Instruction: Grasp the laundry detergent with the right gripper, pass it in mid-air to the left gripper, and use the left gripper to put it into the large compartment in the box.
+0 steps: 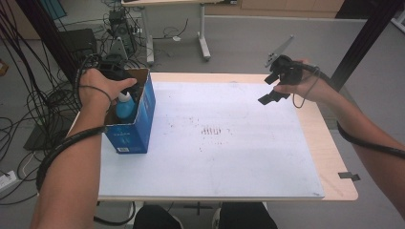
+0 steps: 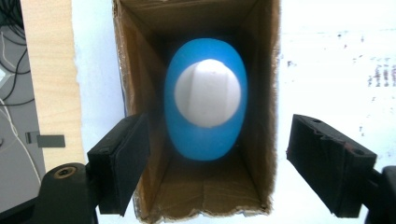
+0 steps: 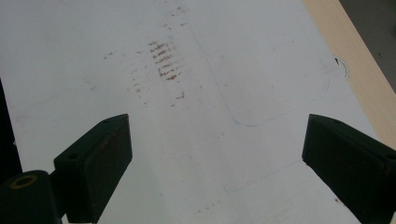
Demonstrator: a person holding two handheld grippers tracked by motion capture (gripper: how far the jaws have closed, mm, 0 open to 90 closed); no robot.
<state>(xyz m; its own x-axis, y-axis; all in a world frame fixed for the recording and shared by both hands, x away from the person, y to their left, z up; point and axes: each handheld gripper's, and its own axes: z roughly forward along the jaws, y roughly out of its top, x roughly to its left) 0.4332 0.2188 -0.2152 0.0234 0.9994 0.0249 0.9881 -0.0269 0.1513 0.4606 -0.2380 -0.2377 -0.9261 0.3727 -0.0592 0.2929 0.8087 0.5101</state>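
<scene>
Directly below the left tool (image 2: 217, 163), whose jaws stand apart and grip nothing, the blue bottle (image 2: 205, 135) stands upright inside the cardboard box (image 2: 264, 93); likely light, smooth, slippery plastic, best pinched at its white cap (image 2: 208, 93).

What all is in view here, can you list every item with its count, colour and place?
Bottle: one, blue with a white cap, upright inside the box.
Box: one, blue outside, brown cardboard inside, open top, left side of the table.
Sheet: one, white with brown smudges, covering most of the table.
Table: one, light wood.
Cables: many, black, on the floor at left.
Left gripper: one, black, jaws open above the box, apart from the bottle.
Right gripper: one, black, open, nothing held, over the sheet.
</scene>
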